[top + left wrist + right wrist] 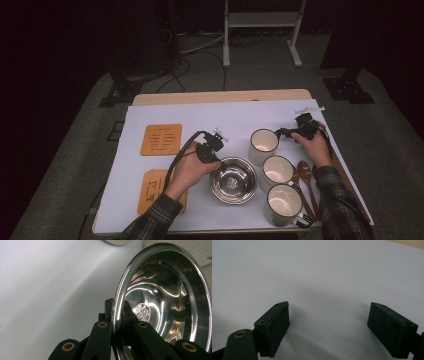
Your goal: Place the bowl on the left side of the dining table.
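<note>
Because your left gripper (216, 159) pinches the steel bowl (233, 180) by its nine o'clock rim, the bowl at the table's (210, 112) six o'clock edge stays yours to lift, while your right gripper (328, 327) waits agape.

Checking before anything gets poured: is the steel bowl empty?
Empty. The steel bowl shows only bare shiny metal and a stamped mark at its bottom; the left gripper pinches its rim.
</note>
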A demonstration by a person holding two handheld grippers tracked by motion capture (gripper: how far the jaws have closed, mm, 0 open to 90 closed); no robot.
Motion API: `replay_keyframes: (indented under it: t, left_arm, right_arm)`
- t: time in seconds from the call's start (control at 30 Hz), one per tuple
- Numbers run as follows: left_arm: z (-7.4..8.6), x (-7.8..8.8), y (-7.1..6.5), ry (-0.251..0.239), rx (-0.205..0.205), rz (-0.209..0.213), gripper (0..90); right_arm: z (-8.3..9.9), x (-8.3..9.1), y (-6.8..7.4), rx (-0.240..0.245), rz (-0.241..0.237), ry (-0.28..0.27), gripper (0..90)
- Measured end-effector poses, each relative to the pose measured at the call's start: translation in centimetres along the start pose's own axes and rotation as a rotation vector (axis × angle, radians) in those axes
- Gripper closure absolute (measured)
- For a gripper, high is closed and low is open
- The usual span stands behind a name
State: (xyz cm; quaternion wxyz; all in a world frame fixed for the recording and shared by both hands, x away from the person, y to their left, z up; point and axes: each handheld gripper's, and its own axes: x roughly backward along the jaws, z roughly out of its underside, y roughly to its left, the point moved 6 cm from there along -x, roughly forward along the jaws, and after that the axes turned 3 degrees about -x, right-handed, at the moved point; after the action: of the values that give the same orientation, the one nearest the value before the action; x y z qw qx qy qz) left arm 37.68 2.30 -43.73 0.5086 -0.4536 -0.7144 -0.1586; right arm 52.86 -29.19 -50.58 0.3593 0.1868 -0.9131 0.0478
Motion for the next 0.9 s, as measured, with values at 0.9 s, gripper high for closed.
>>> replay_keyframes:
  t: [0.9]
  left_arm:
    - [-1.1,1.7,2.2,-0.024,0.000,-0.007,87.6]
  right_arm:
    - [0.0,0.0,0.0,-0.001,-0.001,0.001,16.1]
